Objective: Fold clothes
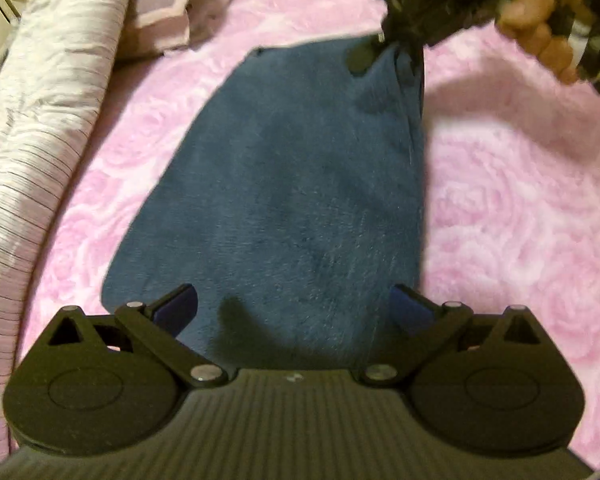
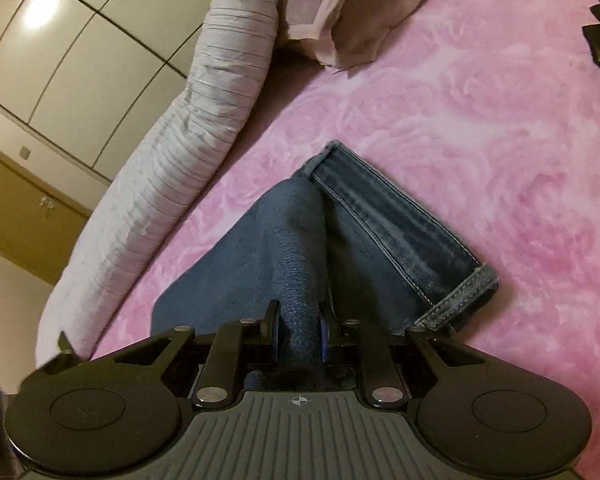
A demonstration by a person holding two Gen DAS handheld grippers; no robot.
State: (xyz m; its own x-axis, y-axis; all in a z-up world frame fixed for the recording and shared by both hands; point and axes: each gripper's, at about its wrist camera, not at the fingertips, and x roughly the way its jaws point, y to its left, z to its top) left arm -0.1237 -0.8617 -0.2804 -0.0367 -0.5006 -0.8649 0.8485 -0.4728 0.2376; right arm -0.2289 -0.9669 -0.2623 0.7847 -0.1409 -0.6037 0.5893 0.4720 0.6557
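Note:
A dark blue pair of jeans (image 1: 292, 184) lies folded on the pink bedspread (image 1: 520, 208). My left gripper (image 1: 294, 306) is open and empty, hovering over the near end of the jeans. My right gripper (image 2: 299, 326) is shut on a bunched fold of the jeans (image 2: 296, 240); a hemmed leg end (image 2: 400, 224) lies beside it. In the left wrist view the right gripper (image 1: 384, 46) pinches the far right corner of the jeans, held by a hand.
A white striped rolled duvet (image 1: 40, 128) runs along the bed's left edge, also in the right wrist view (image 2: 172, 160). A mauve pillow (image 1: 168, 4) lies at the head. Wardrobe doors (image 2: 60, 40) stand beyond the bed.

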